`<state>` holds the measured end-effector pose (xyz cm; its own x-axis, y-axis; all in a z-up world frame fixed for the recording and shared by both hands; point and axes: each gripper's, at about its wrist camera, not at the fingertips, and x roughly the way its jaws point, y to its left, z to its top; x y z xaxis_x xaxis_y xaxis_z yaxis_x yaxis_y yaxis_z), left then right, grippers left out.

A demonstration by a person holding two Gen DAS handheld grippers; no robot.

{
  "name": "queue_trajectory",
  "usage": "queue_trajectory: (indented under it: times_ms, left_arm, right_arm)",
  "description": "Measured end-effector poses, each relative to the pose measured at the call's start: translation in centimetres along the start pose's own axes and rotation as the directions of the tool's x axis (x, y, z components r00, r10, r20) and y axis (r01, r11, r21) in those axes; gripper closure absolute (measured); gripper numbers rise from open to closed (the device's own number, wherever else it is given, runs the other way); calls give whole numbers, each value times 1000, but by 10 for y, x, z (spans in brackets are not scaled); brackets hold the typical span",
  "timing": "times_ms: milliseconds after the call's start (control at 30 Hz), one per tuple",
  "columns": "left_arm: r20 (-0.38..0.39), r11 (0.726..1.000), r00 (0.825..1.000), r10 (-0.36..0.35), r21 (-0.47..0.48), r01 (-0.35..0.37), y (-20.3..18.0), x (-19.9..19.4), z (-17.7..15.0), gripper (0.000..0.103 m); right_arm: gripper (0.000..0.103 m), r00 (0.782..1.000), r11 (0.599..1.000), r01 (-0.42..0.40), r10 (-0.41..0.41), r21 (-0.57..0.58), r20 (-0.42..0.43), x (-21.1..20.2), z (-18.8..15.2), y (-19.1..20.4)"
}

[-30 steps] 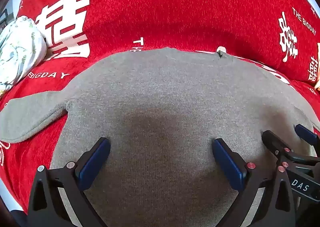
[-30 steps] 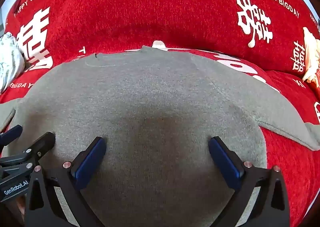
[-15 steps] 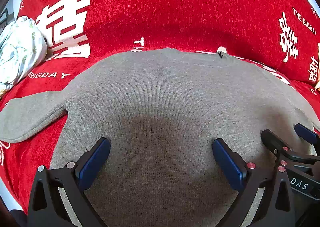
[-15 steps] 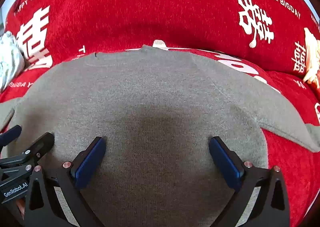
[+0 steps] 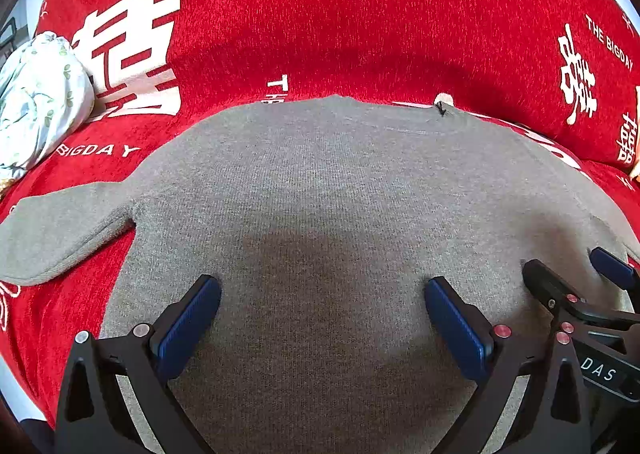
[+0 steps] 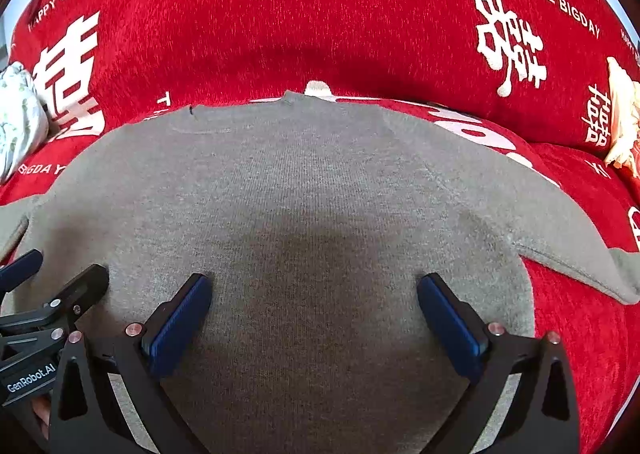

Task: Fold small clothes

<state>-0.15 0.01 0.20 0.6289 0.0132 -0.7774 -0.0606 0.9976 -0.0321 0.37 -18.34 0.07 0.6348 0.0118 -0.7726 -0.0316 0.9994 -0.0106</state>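
Observation:
A small grey knit sweater (image 5: 328, 189) lies flat on the red cover, neckline at the far side, and also fills the right wrist view (image 6: 312, 193). Its left sleeve (image 5: 60, 225) spreads left and its right sleeve (image 6: 560, 238) spreads right. My left gripper (image 5: 322, 294) is open and empty over the sweater's lower body. My right gripper (image 6: 314, 294) is open and empty beside it, and shows at the right edge of the left wrist view (image 5: 568, 274). The left gripper's fingers (image 6: 60, 290) show at the left of the right wrist view. The hem is hidden below the grippers.
A red plush cover (image 5: 340, 13) with white characters and lettering lies under everything and rises at the back. A pale floral bundle (image 5: 36, 97) sits at the far left. A cream object (image 6: 622, 121) sits at the far right edge.

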Motion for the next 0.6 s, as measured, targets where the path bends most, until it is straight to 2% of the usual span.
queue_trajectory:
  times_ms: [267,367,433,533,600]
  left_arm:
    - [-3,1000,1000,0,2,0,1,0,-1,0]
    - [-5,1000,1000,1,4,-1,1,0,-1,0]
    - [-9,1000,1000,-7,0,7,2,0,0,0]
    - [-16,1000,1000,-14,2,14,3,1,1,0]
    - [-25,1000,1000,-17,2,17,3,1,2,0]
  right_arm:
    - [0,1000,1000,-3,3,1,-14,-1,-1,-1]
    - [0,995,998,-41,37,-37,-95,2,7,-2]
    - [0,991,998,-65,62,-14,-115,6,10,-7]
    - [0,996,999,-28,25,-31,-91,5,4,0]
    - [0,995,1000,-8,8,-3,-102,3,4,1]
